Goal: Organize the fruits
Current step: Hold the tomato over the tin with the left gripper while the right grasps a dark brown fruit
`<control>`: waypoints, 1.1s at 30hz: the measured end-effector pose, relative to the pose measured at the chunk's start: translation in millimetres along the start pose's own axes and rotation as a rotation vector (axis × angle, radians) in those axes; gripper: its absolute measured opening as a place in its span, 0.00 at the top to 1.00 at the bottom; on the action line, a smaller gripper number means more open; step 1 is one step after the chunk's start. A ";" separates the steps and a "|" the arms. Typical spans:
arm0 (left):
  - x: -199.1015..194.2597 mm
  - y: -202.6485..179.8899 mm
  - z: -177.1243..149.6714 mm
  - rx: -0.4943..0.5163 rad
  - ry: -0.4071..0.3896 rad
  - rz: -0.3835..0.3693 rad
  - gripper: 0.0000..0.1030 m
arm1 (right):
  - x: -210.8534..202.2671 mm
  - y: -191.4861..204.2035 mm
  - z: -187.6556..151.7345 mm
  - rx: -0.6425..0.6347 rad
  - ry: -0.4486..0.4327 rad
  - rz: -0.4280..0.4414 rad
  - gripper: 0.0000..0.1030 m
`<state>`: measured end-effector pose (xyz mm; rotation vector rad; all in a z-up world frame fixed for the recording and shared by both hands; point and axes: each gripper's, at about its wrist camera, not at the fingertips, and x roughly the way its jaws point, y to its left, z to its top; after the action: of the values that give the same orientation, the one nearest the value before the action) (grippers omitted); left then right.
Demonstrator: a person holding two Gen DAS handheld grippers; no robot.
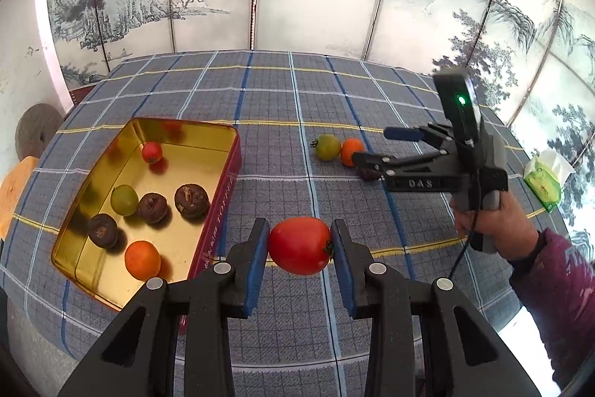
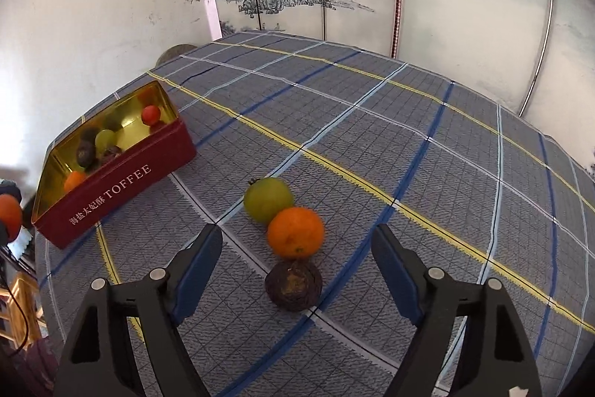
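While a tomato [image 1: 299, 245] is clamped by the left gripper [image 1: 299, 248] just right of the tin [image 1: 219, 199], the dark fruit [image 2: 293, 285] is straddled untouched by the spread right gripper [image 2: 297, 248].

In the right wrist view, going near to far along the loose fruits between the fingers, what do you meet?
Dark brown wrinkled round fruit → bright orange round citrus → yellow-green round tomato. They lie in a row on the blue-grey checked tablecloth.
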<state>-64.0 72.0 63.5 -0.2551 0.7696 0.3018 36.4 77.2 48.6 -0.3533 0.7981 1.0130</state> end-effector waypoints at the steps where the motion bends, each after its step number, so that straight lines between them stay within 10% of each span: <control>1: 0.3 0.5 0.5 -0.002 0.000 -0.002 0.66 | -0.2 -0.7 -3.5 0.010 0.002 0.003 0.22; 5: 3.6 0.9 0.5 0.001 0.006 -0.005 0.66 | 12.6 -2.2 -15.4 0.019 0.055 -0.008 0.25; 10: 4.0 -0.7 -0.2 0.003 0.008 -0.005 0.66 | 24.8 0.3 -20.1 0.007 0.101 -0.031 0.69; 33: -5.6 15.0 -4.5 0.008 -0.033 0.130 0.66 | -43.6 -26.4 -87.6 0.207 0.019 -0.142 0.69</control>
<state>-76.1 83.4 62.6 -0.1924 0.7556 0.4249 9.2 -16.0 19.3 -0.2381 0.8749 0.7874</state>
